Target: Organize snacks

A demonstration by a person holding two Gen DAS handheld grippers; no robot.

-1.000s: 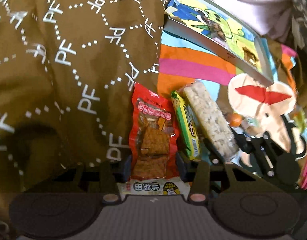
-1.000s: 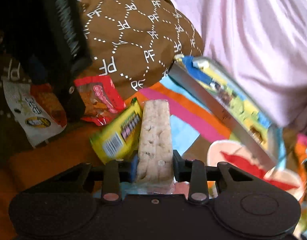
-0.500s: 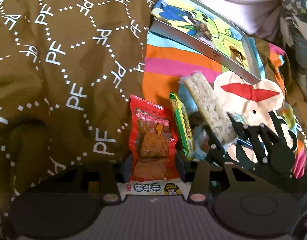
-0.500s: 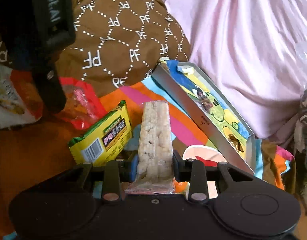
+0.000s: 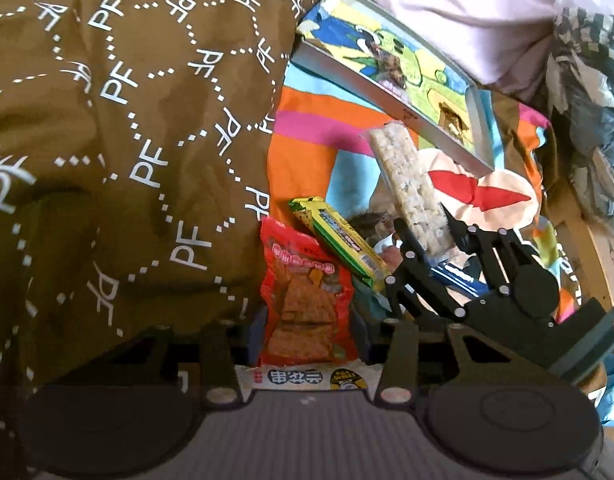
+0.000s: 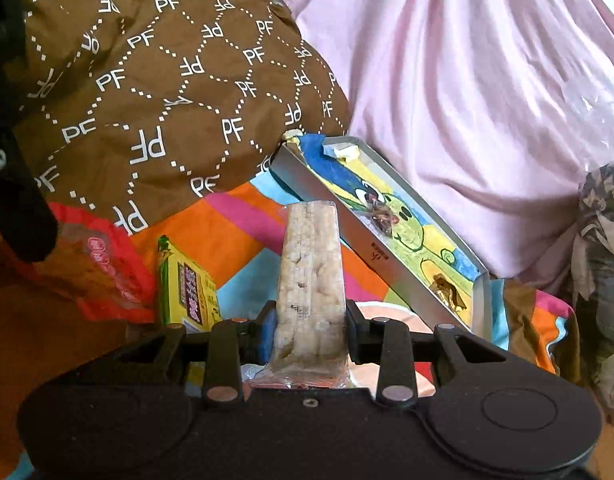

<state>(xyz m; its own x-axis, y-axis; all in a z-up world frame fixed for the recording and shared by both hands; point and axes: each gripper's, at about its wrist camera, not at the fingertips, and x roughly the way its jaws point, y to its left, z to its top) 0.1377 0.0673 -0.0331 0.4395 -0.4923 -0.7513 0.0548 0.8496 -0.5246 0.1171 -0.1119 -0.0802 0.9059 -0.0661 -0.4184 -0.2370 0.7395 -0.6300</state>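
Both tongs have lifted since 1 second ago: right tongs (image 6: 307, 320) stay clamped on the light, crumbly rice bar (image 6: 310, 264), held low at its wrapper end; left tongs (image 5: 307, 332) clamp the soft red pouch (image 5: 303, 300), with the tin tray (image 6: 387, 216) ahead.

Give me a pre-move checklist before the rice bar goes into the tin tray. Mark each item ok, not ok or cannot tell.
1. Right gripper shut on the rice bar: ok, both pads press its sides.
2. Bar aimed toward the tin tray: ok, the tray lies just ahead and to the right of its tip.
3. Free space in the tray: ok, only a few small scraps lie on its picture floor.
4. Left gripper shut on the red snack packet: ok.
5. Yellow-green snack pack out of the bar's path: ok, it lies to the left.
6. Bar's wrapper intact: cannot tell.
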